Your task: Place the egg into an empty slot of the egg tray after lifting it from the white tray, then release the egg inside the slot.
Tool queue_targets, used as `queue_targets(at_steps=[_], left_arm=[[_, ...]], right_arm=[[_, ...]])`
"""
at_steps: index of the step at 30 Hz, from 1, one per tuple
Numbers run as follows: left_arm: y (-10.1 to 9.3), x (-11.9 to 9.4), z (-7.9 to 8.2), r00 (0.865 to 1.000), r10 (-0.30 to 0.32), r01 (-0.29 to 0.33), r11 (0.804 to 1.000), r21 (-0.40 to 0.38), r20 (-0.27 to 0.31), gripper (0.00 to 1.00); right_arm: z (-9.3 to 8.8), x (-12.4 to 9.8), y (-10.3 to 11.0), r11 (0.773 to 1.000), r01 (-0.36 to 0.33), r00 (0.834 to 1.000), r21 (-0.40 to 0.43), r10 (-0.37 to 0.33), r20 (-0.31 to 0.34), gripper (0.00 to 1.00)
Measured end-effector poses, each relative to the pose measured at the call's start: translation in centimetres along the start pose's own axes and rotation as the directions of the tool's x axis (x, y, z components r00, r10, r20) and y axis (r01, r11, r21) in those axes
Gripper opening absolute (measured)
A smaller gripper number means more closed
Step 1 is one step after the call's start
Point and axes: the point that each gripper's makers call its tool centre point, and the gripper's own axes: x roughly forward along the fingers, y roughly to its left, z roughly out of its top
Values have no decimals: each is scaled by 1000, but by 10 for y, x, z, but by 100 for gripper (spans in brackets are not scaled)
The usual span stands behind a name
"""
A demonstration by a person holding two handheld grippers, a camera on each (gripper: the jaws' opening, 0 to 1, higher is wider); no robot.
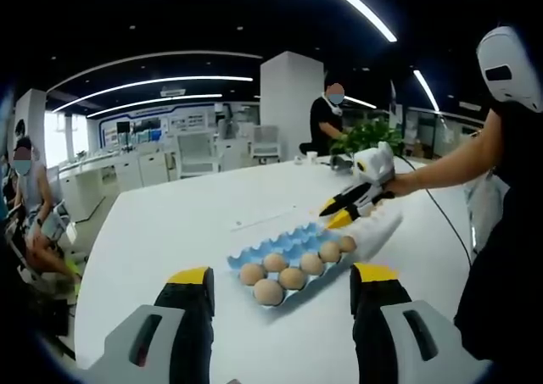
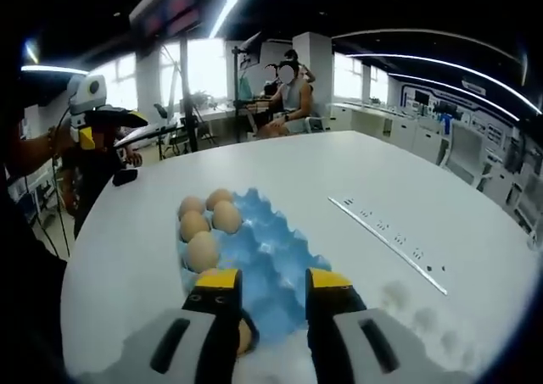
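Note:
The blue egg tray (image 1: 299, 238) lies on the white table with several brown eggs (image 1: 293, 278) in its near rows. My left gripper (image 1: 282, 274) hovers before it, jaws wide apart and empty. My right gripper (image 1: 336, 213), in a person's hand, points down at the tray's far right end, next to the pale white tray (image 1: 380, 227). In the right gripper view the blue egg tray (image 2: 271, 257) sits just ahead of my right gripper (image 2: 271, 279), which is open. One egg (image 2: 246, 336) lies low beside its left jaw. The white tray (image 2: 407, 312) is faint against the table.
A long clear strip (image 2: 386, 231) lies on the table to the right of the blue tray. The left gripper (image 2: 127, 130) shows at upper left in a person's hand. People sit beyond the table edge (image 2: 110, 223). A plant (image 1: 366, 136) stands at the far side.

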Motion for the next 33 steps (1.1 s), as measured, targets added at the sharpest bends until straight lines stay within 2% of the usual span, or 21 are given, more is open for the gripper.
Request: queue_targets(at_steps=[19, 27, 33], left_arm=[[-8, 8, 5, 1000, -24, 24, 1000, 11, 4, 65], [-14, 12, 8, 999, -39, 39, 999, 19, 2, 65], [-17, 14, 9, 999, -44, 44, 999, 21, 3, 65]], right_arm=[[-39, -53, -26, 993, 111, 993, 43, -109, -43, 30], [-51, -77, -40, 983, 168, 985, 70, -166, -44, 29], [-64, -90, -47, 977, 202, 978, 75, -197, -67, 29]])
